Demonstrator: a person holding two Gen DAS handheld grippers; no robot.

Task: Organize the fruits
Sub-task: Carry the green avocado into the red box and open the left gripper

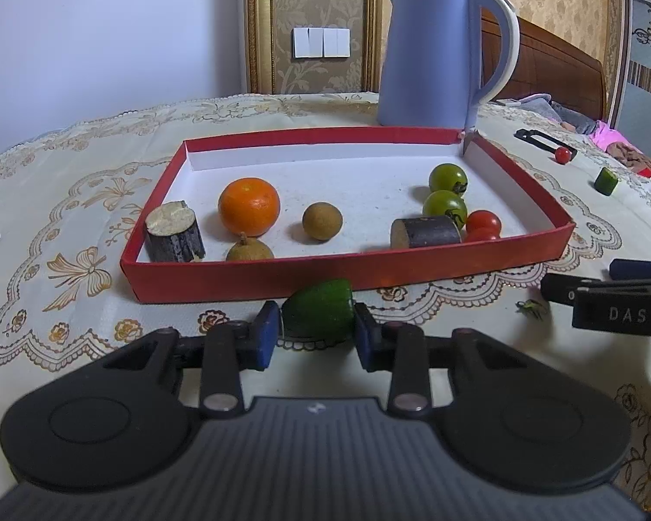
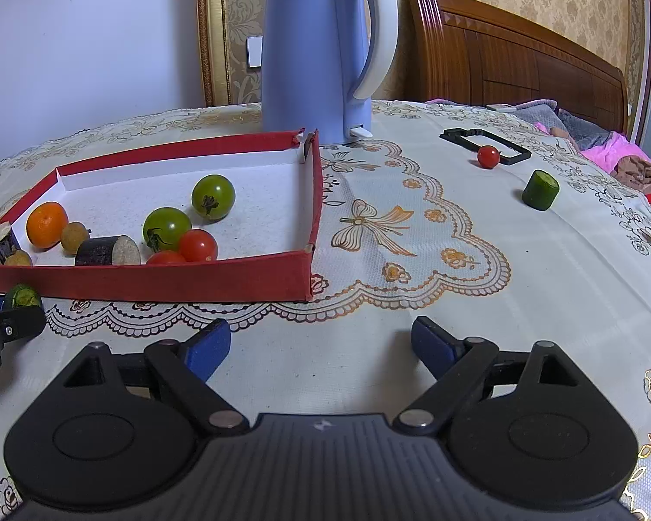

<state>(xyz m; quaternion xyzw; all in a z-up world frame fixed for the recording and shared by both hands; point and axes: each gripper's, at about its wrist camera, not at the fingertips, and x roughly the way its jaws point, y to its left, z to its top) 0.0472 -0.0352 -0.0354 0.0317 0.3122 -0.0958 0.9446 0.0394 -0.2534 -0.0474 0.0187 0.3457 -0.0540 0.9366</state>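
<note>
The shallow red cardboard tray (image 1: 238,280) already holds an orange, two brown longans, two green and two red tomatoes and two dark cane pieces. The left gripper (image 1: 317,334) is clamped on a green cucumber chunk (image 1: 319,314) on the worktop just before the tray. The right gripper (image 2: 321,345) stands apart, empty. Left outside: a small red tomato (image 2: 488,156) and another green cucumber piece (image 2: 540,189).

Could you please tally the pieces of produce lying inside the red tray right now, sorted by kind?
Inside the red tray:
Orange: 1
Green tomatoes: 2
Red tomatoes: 2
Brown round fruits: 2
Dark-skinned cut stalk pieces: 2
Total: 9
</note>
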